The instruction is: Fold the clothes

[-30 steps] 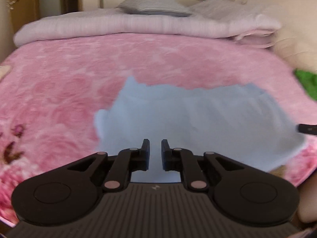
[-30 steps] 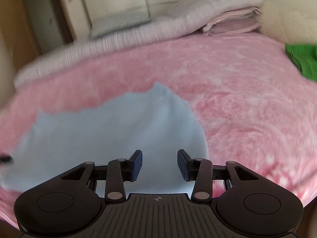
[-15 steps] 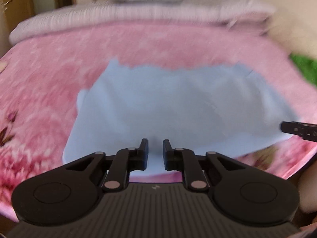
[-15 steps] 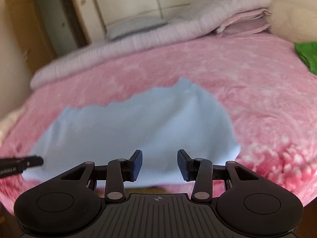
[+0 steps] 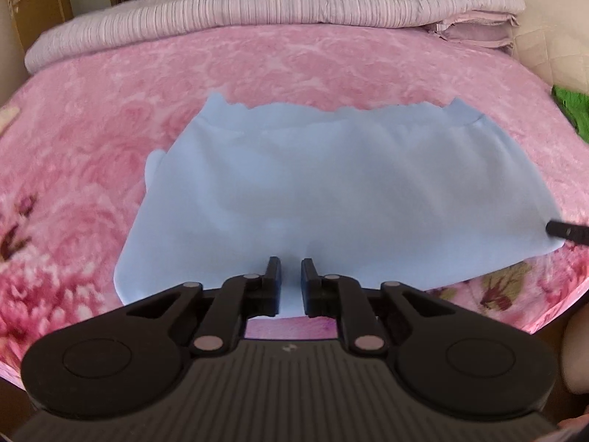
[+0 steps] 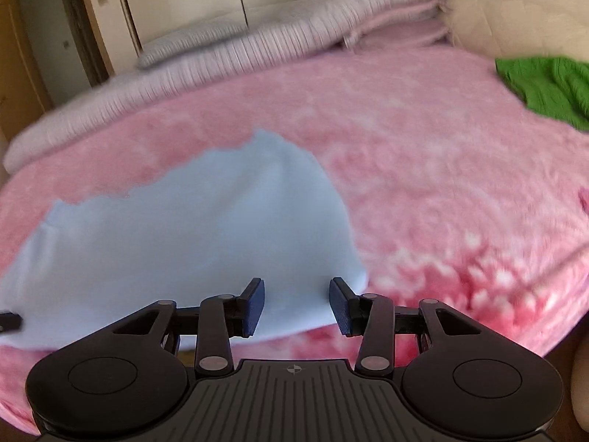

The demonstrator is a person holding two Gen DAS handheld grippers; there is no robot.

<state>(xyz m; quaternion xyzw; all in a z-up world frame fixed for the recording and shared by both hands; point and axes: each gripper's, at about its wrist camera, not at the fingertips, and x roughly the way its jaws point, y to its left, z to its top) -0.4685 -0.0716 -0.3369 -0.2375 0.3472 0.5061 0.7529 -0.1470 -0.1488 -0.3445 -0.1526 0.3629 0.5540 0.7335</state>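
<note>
pink floral bed cover (image 5: 110, 118) — light blue garment (image 5: 331, 191) spread flat, green garment (image 6: 545, 88) near the edge.

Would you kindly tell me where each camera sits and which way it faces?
Left wrist: sits on the left hand-held gripper, angled down across the light blue garment on the pink blanket; its closing fingers show.
Right wrist: sits on the right hand-held gripper, over the garment's right end; green clothing far right.
Shared: garment, blanket, folded bedding.
</note>
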